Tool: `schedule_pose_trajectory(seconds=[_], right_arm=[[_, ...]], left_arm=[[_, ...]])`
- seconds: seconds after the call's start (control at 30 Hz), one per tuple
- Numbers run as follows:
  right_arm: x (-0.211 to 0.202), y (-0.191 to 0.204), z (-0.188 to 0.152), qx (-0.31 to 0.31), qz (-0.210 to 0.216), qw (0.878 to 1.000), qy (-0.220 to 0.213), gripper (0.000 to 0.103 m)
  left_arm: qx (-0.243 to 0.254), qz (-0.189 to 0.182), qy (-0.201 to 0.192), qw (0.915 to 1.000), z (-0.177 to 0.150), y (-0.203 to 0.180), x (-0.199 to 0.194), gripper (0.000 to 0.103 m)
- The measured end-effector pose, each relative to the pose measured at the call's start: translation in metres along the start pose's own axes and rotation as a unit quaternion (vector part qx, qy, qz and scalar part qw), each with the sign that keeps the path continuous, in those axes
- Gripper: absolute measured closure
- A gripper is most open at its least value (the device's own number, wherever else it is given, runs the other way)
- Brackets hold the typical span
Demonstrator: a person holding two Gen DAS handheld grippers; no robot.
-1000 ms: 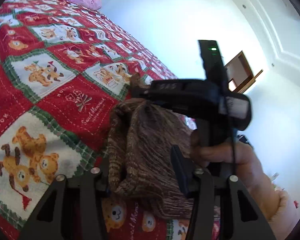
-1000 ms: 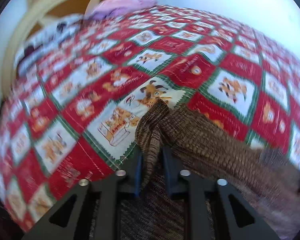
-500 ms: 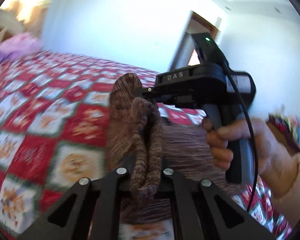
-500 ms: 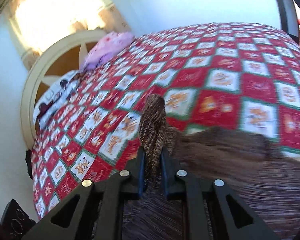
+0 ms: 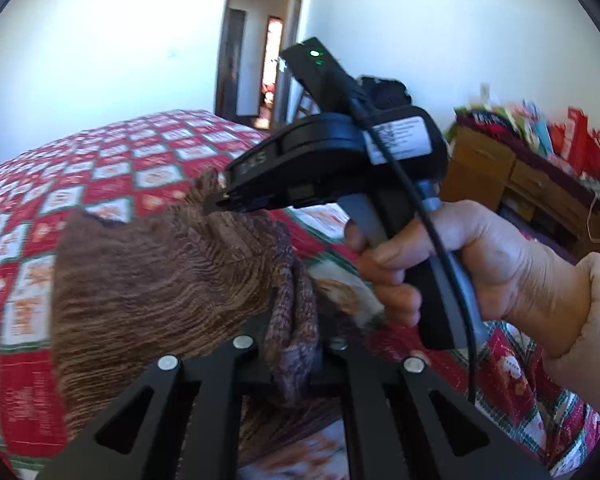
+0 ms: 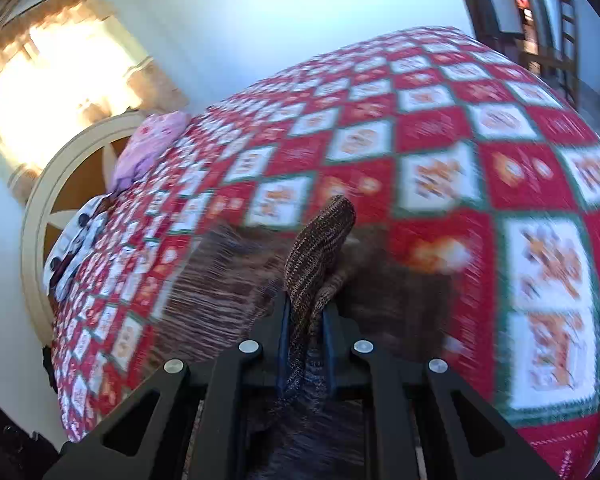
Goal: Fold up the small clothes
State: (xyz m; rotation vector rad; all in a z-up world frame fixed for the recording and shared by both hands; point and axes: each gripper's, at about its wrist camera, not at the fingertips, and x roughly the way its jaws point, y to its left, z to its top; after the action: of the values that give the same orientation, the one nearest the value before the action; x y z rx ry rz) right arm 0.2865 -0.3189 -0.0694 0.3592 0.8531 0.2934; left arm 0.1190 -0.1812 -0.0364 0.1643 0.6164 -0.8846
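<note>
Since a second ago the left gripper (image 5: 290,344) has clamped shut on the brown knit garment (image 5: 160,276), joining the right gripper (image 6: 306,332) already pinching it, so both now hold it stretched above the bedspread (image 6: 440,148), ready to fold.

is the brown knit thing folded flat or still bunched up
Bunched up, not folded: the brown knit garment hangs gathered between the left claw and right claw, above the quilt.

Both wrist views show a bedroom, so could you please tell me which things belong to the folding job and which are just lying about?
Job in hand:
- brown ribbed knit garment, lifted over the bed
- left gripper, shut on it
- right gripper, shut on it
- red teddy-bear patchwork quilt, the folding surface

Lying about:
- crumpled pink cloth near the headboard
- wooden dresser with colourful clutter
</note>
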Motion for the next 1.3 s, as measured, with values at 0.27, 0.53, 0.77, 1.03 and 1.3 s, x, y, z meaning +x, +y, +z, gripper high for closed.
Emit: schedule_pose_trajectory(seconds=[0.27, 0.53, 0.77, 1.03, 1.3], right_arm=[[0.006, -0.038, -0.022, 0.040, 0.004, 0.999, -0.013, 0.089], [-0.064, 0.000, -0.046, 0.037, -0.076, 0.993, -0.083, 0.087], [-0.086, 0.063, -0.120, 0.014, -0.070, 0.995, -0.075, 0.048], [-0.053, 0.062, -0.157, 0.032, -0.114, 0.992, -0.053, 0.049], [-0.044, 0.072, -0.160, 0.022, -0.158, 0.985, -0.067, 0.057]], left_arm=[[0.011, -0.013, 0.046, 0.9988, -0.006, -0.028, 0.013, 0.081], [-0.068, -0.041, 0.048, 0.9957, -0.037, 0.012, -0.060, 0.027], [-0.178, 0.020, 0.027, 0.9835, -0.058, 0.074, -0.098, 0.027], [-0.271, 0.045, 0.057, 0.9599, -0.066, 0.122, -0.052, 0.022], [-0.236, 0.056, 0.046, 0.9691, -0.063, 0.099, -0.045, 0.036]])
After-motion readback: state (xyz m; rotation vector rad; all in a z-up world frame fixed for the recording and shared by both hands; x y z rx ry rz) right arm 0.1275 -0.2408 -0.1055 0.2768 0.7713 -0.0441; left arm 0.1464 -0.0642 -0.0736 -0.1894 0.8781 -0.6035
